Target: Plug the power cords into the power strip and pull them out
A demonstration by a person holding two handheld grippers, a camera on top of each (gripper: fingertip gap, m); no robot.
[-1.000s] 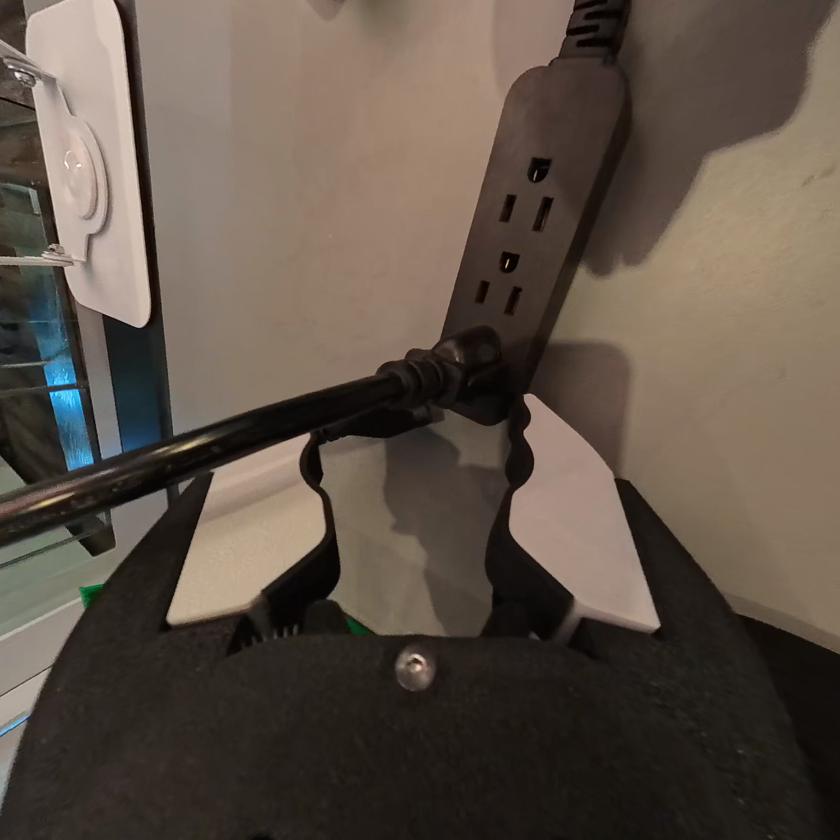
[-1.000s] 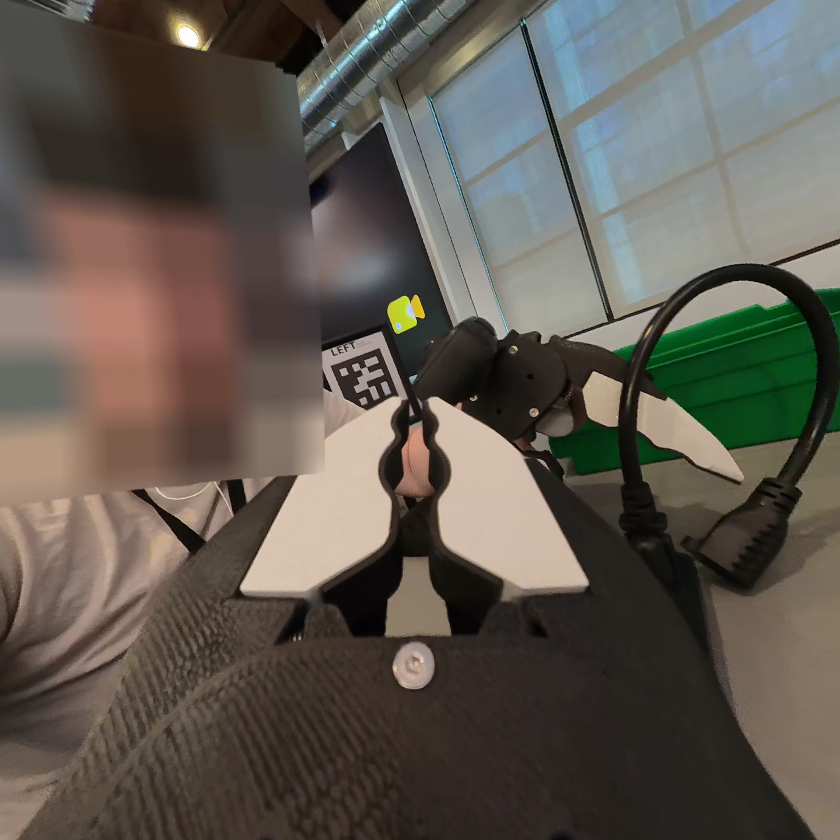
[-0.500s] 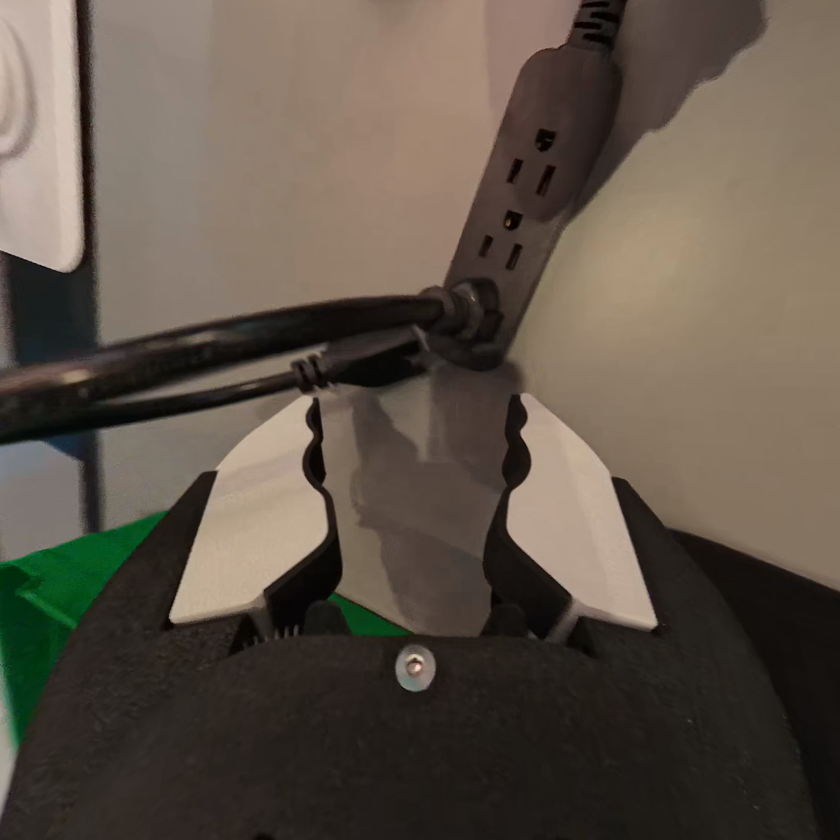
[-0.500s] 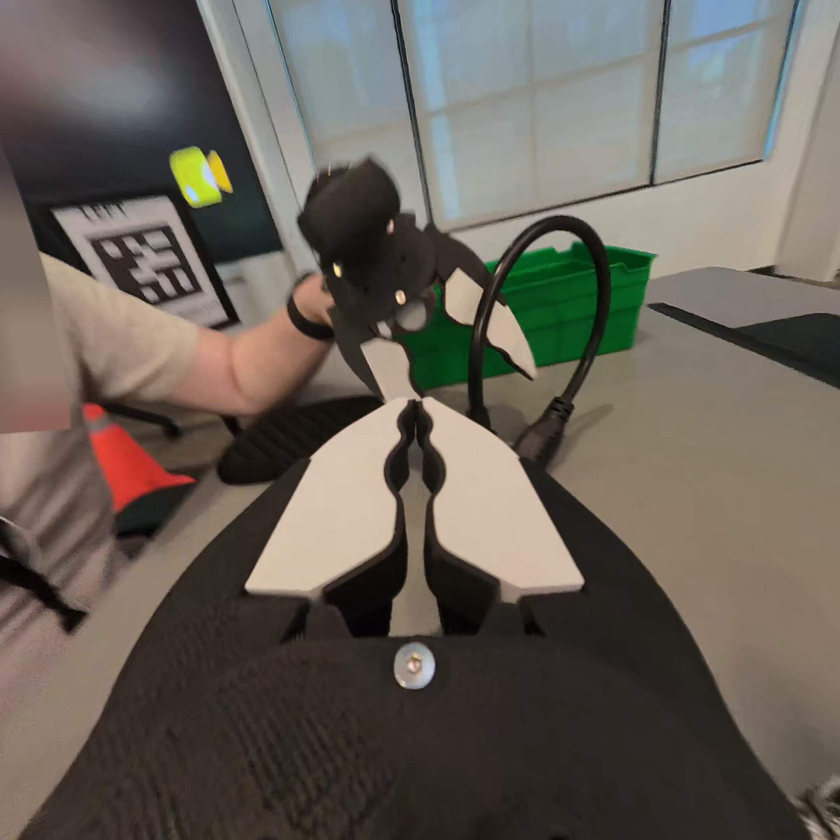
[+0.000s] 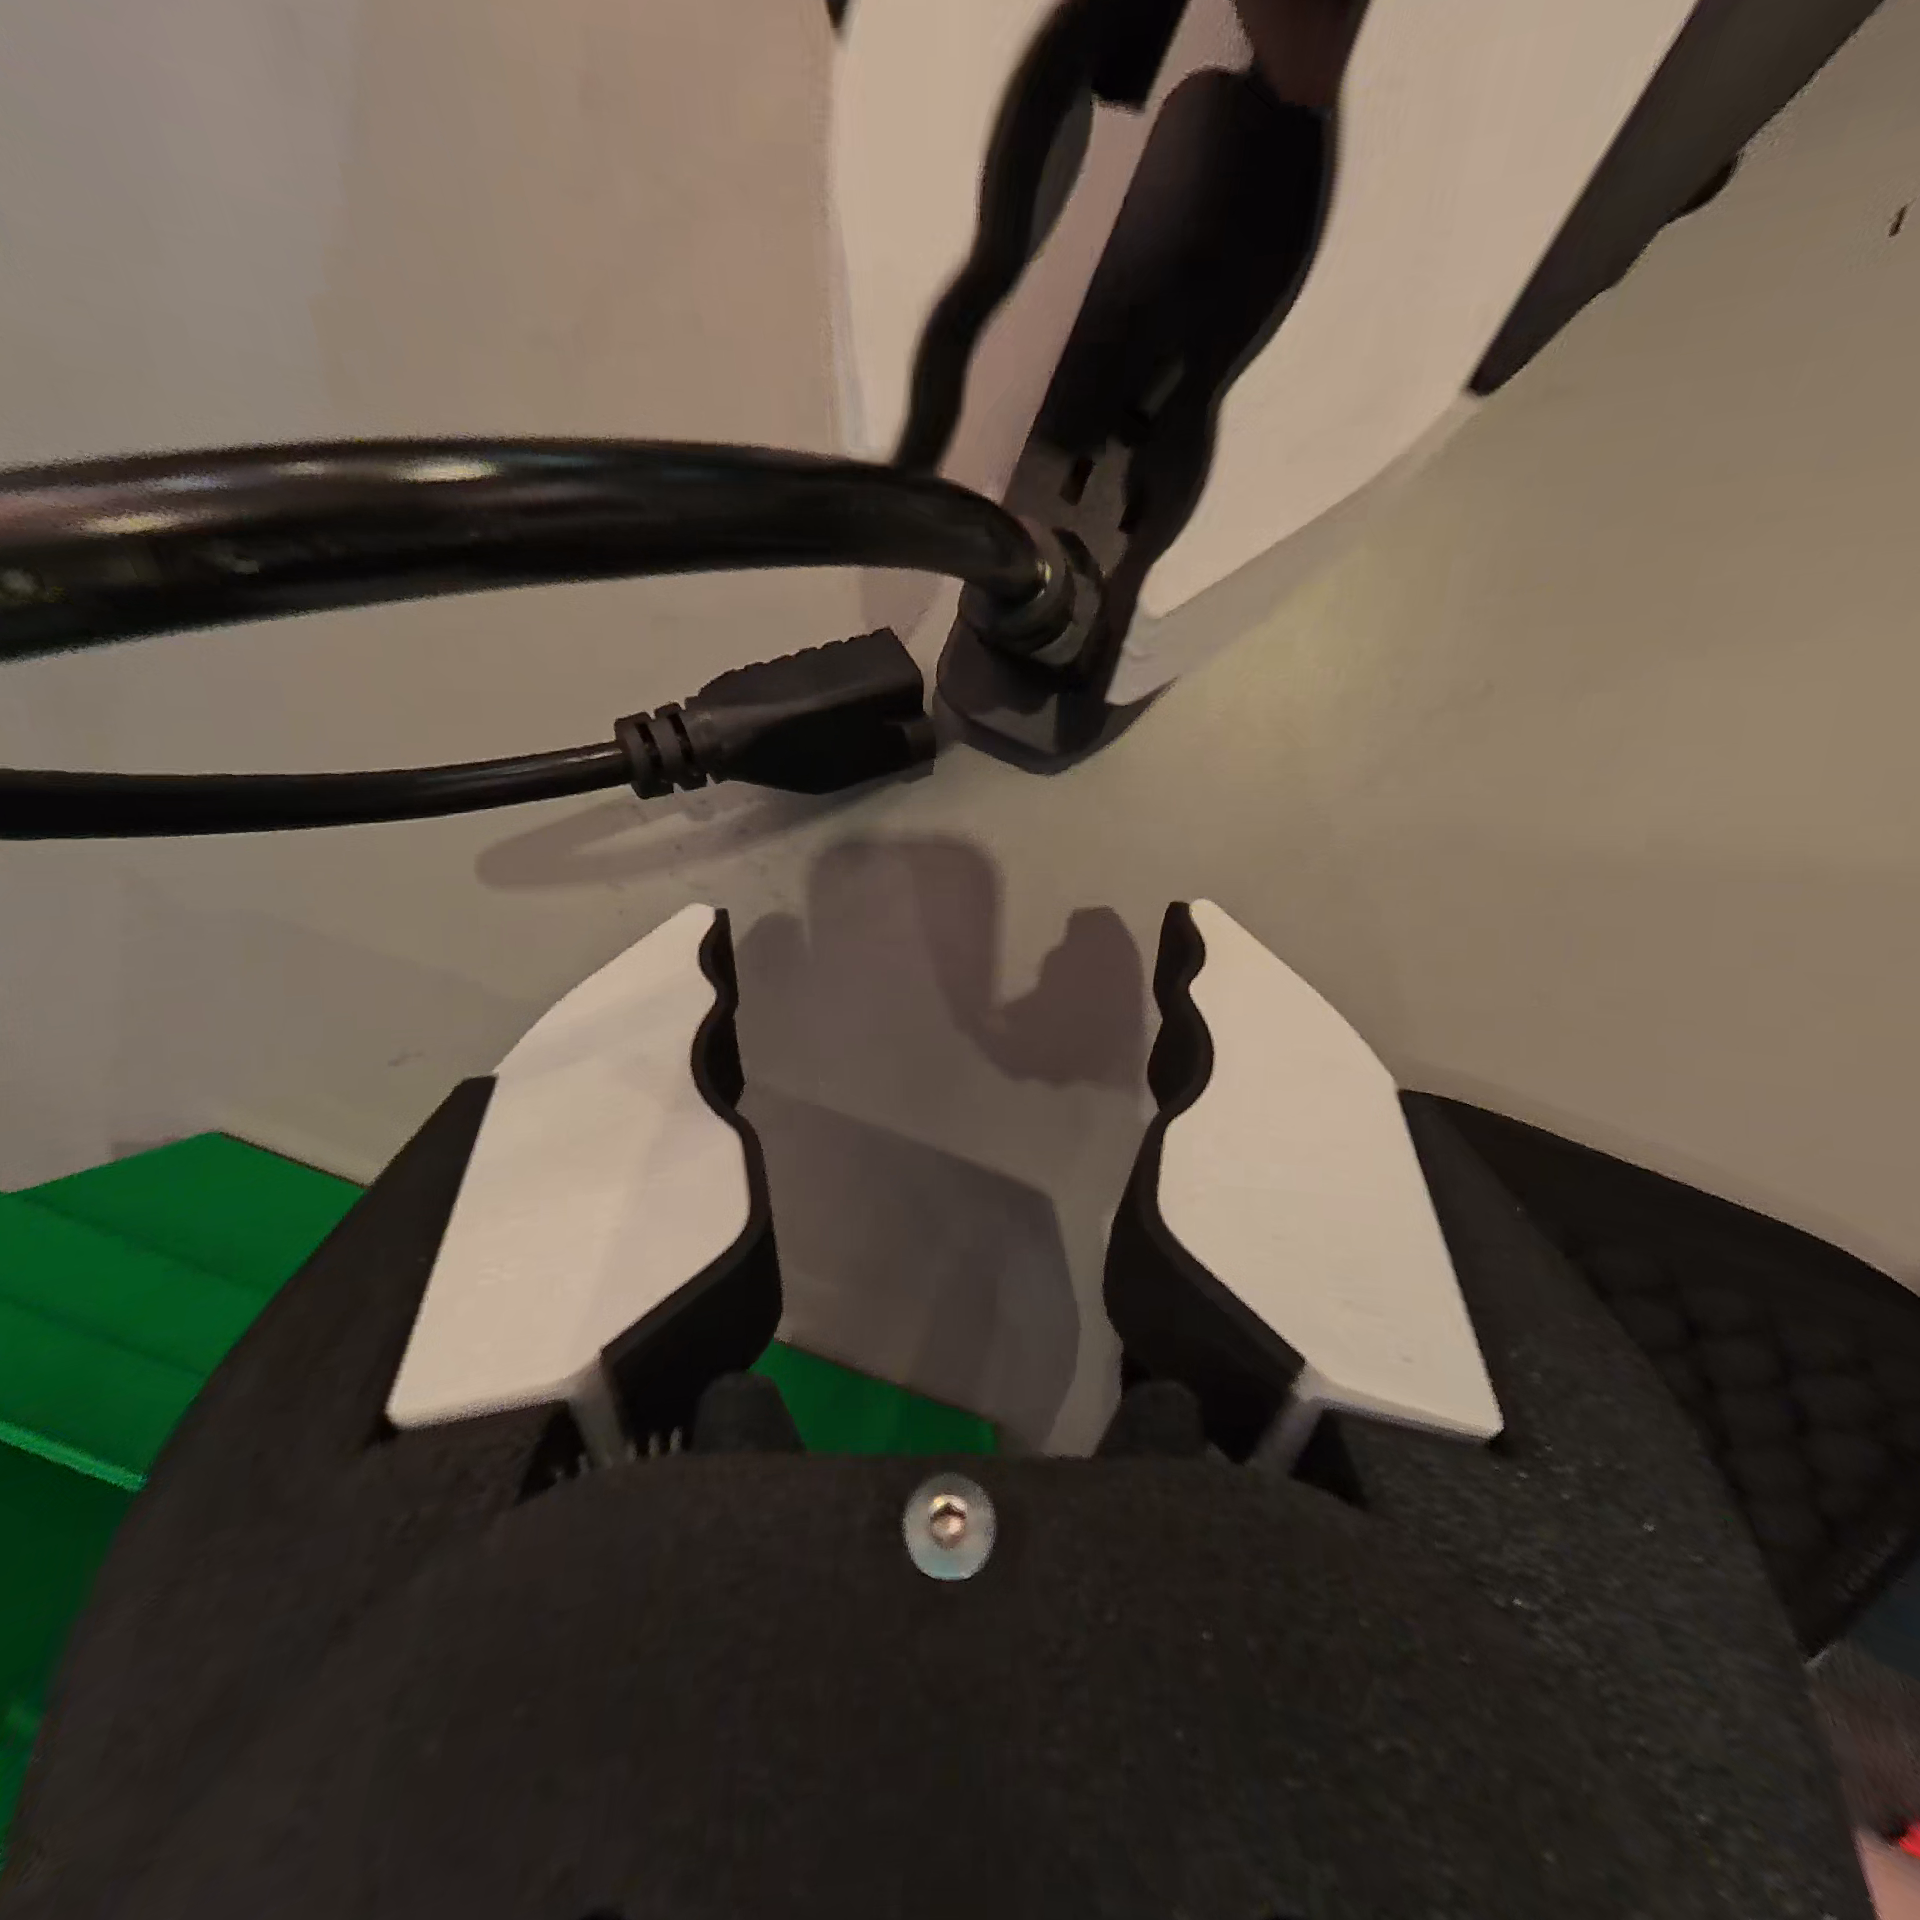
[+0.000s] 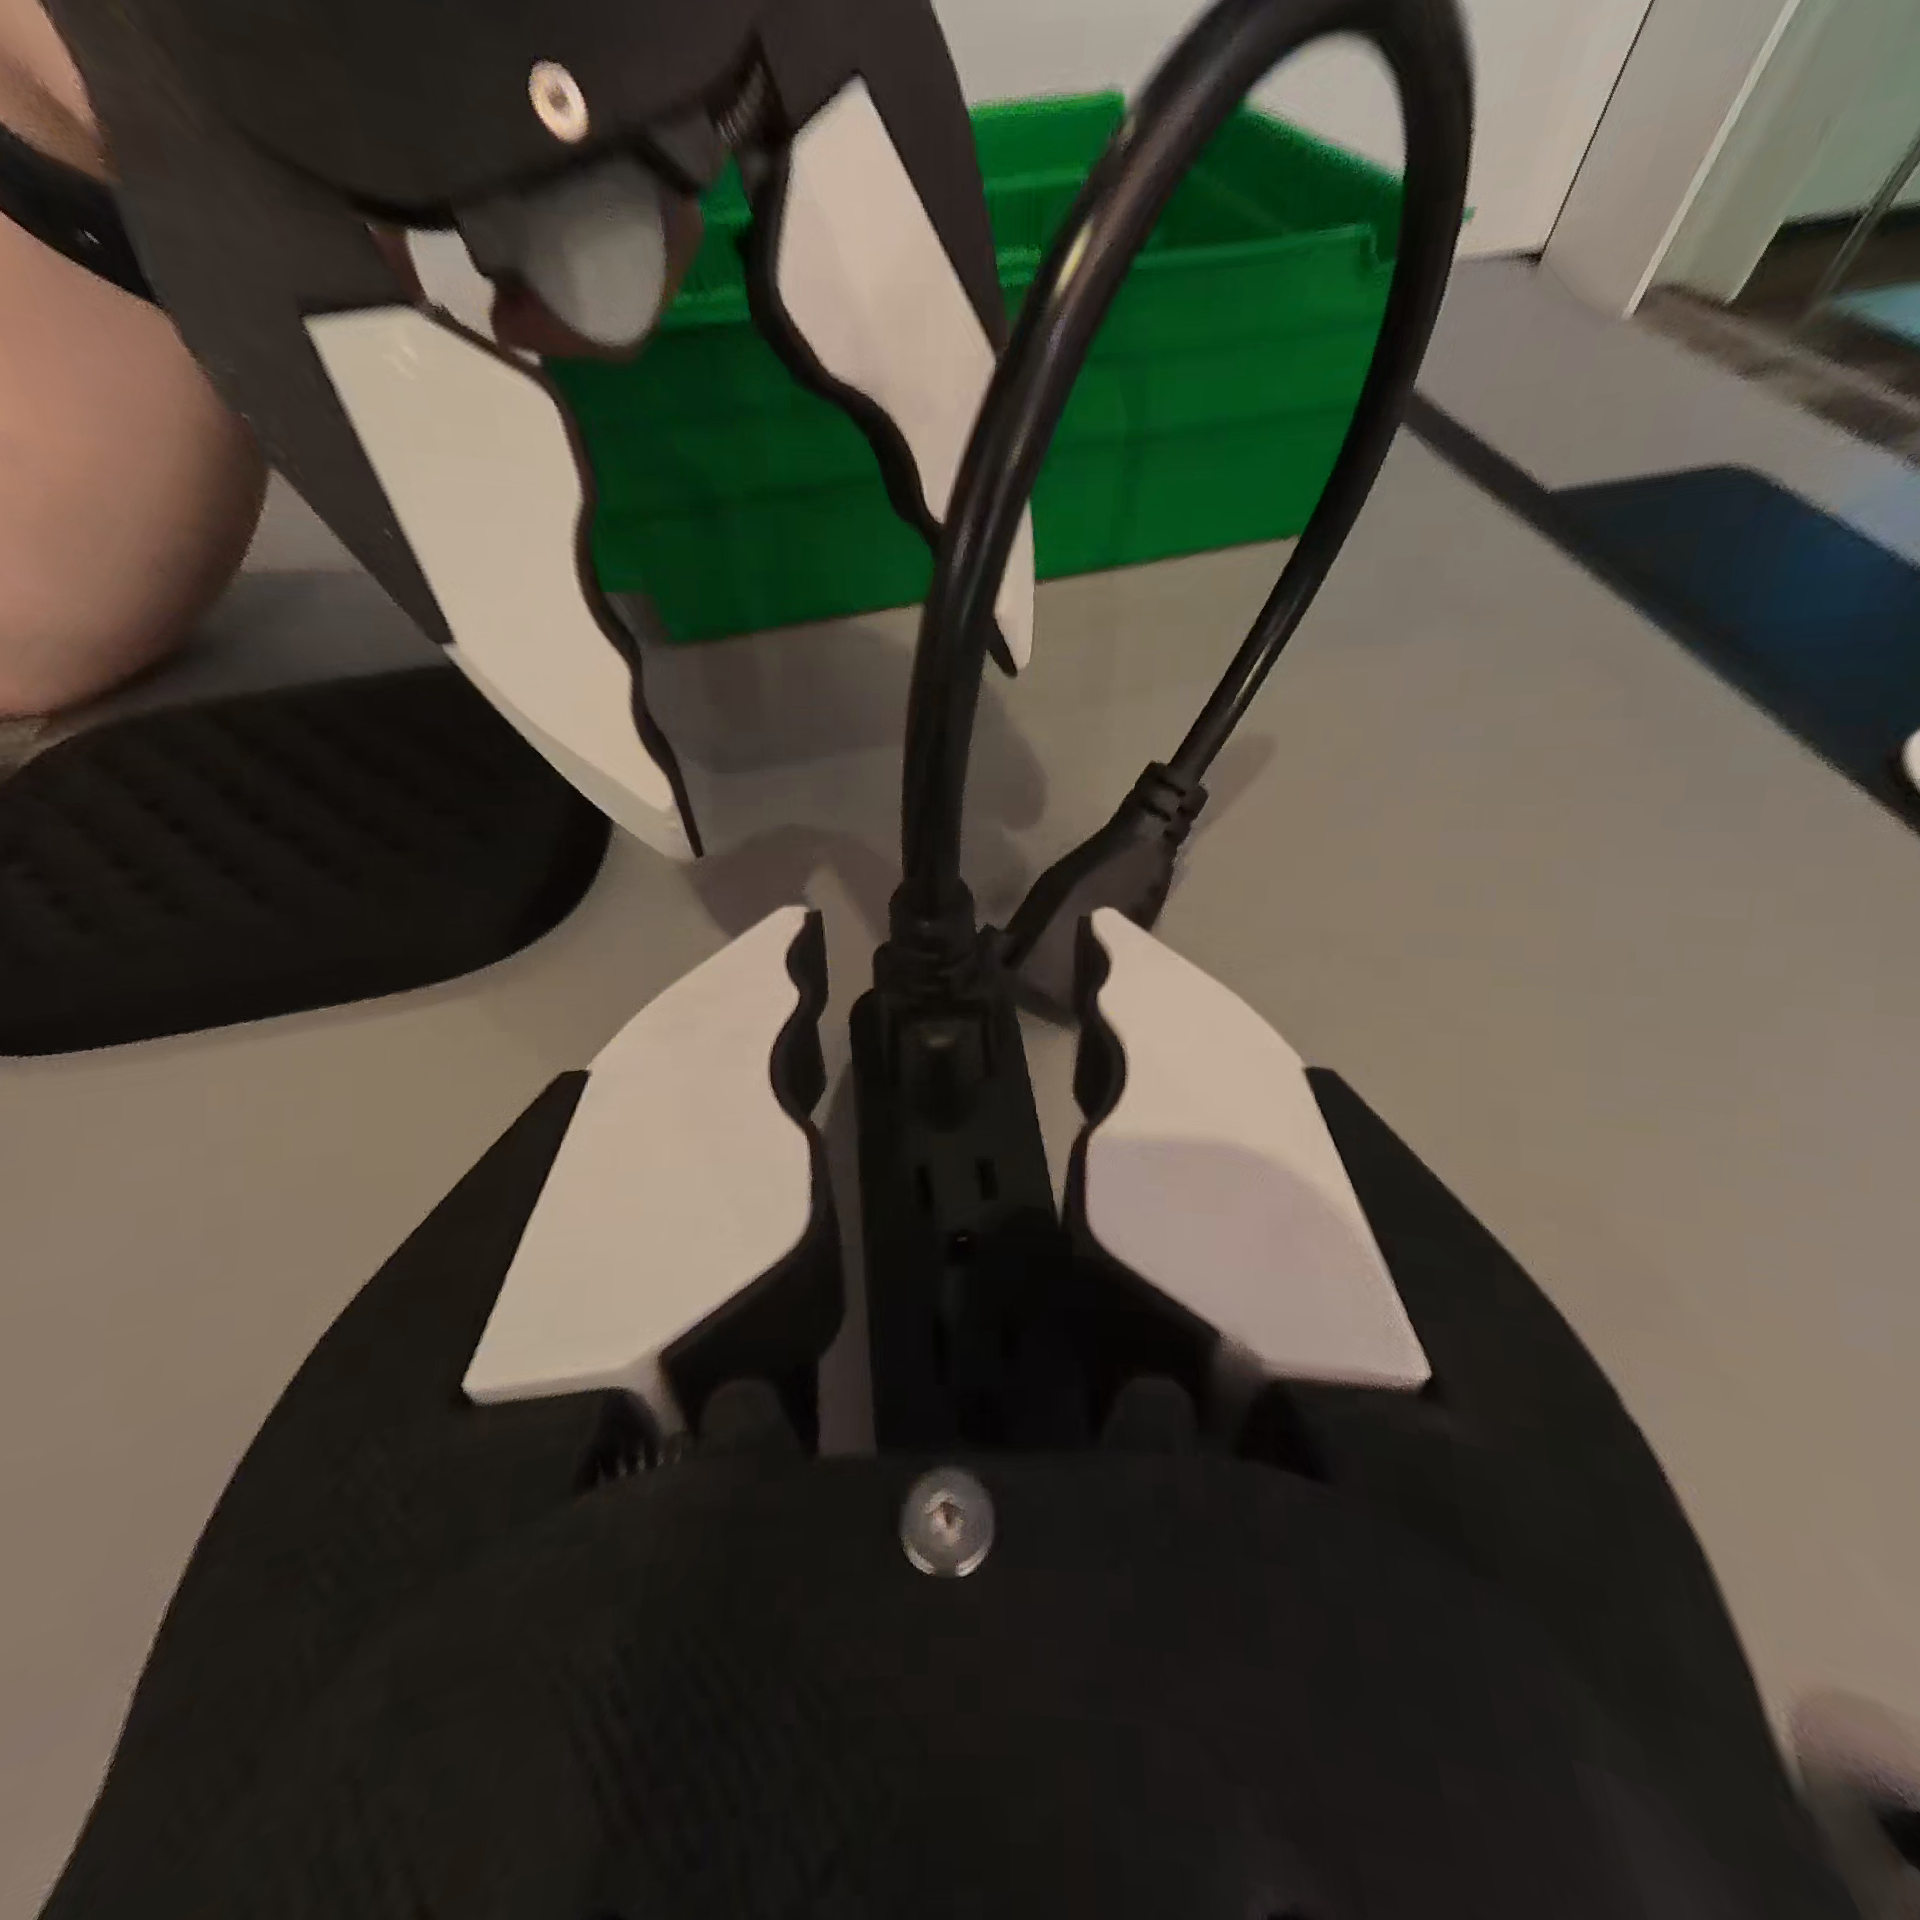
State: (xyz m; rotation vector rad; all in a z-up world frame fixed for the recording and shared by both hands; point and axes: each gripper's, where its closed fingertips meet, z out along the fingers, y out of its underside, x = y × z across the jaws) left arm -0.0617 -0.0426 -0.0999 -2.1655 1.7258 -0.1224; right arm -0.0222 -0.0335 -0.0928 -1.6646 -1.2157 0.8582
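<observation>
A black power strip (image 6: 951, 1164) lies on the grey table (image 6: 1455, 935). A black cord's plug (image 6: 935, 935) sits in its end socket. The cord (image 6: 1382, 312) loops up and over, and its other connector (image 6: 1122, 862) rests on the table beside the strip. My right gripper (image 6: 954, 920) is open and straddles the strip; table shows between the left pad and the strip. My left gripper (image 5: 948, 909) is open and empty, hovering short of the plug (image 5: 1049, 613) and the loose connector (image 5: 800, 717). It also shows in the right wrist view (image 6: 847, 758).
A green bin (image 6: 1143, 343) stands behind the cord loop. A black mat (image 6: 260, 852) lies at the left in the right wrist view, under a person's arm (image 6: 83, 468). Another dark mat (image 6: 1714, 540) lies at the far right. Tip to tip, the grippers are about 5 cm apart. Both grippers' tips are roughly 4 cm from the loose connector (image 5: 800, 717). It turns up in the right wrist view (image 6: 1077, 869) as well.
My right gripper swung round from facing the person, came down over the power strip and opened from shut. My left gripper stayed open and drew back from the plug.
</observation>
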